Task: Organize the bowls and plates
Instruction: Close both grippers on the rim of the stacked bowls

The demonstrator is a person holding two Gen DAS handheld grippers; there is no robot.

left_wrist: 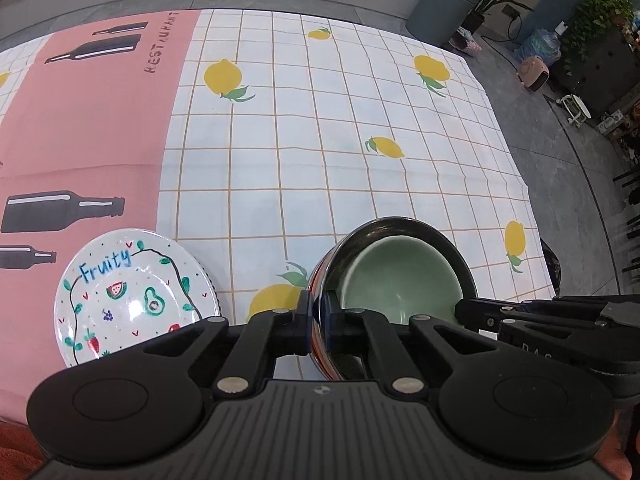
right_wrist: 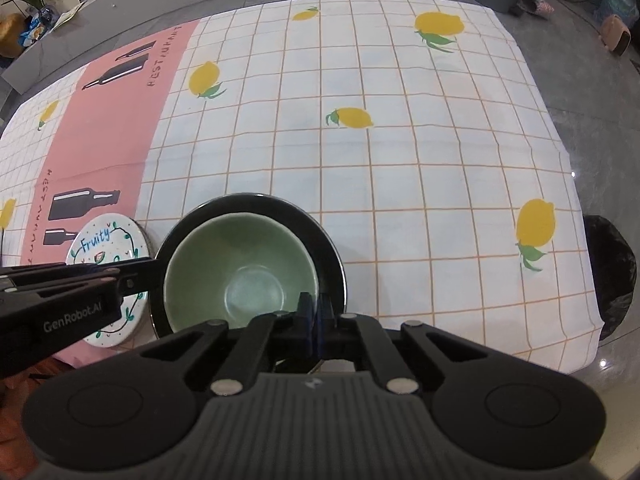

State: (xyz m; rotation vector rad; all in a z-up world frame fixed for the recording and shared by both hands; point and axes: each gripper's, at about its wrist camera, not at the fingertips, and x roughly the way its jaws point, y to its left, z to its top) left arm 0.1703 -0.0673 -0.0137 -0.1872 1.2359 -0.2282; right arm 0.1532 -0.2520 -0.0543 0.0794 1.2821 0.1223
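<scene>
Bowls close to the near edge of the table (right_wrist: 400,160), about the middle of it: green bowl (right_wrist: 240,264) sitting inside dark bowl (right_wrist: 256,202). Left claw (left_wrist: 318,320) squeezed shut on the left rim of the dark bowl, one finger outside on the stripes and one inside. Right claw (right_wrist: 316,312) squeezed shut too, pinching what looks like the green bowl's rim on the right side; hard to be sure with the two rims so close together. To do this step well: keep both claws tight, hold the dark bowl still and flat, and move the green bowl straight and slow, in or out, so as not to scrape or tip. Take care not to bump one claw into the other, and stay clear of the plates. Now the holders: dark bowl holding only the green bowl; green bowl holding nothing, just a clean bottom. Fruity plate (left_wrist: 132,296) just beside the bowls toward the near left corner, lying on top of another darker plate (left_wrist: 208,276), with no food on it.
</scene>
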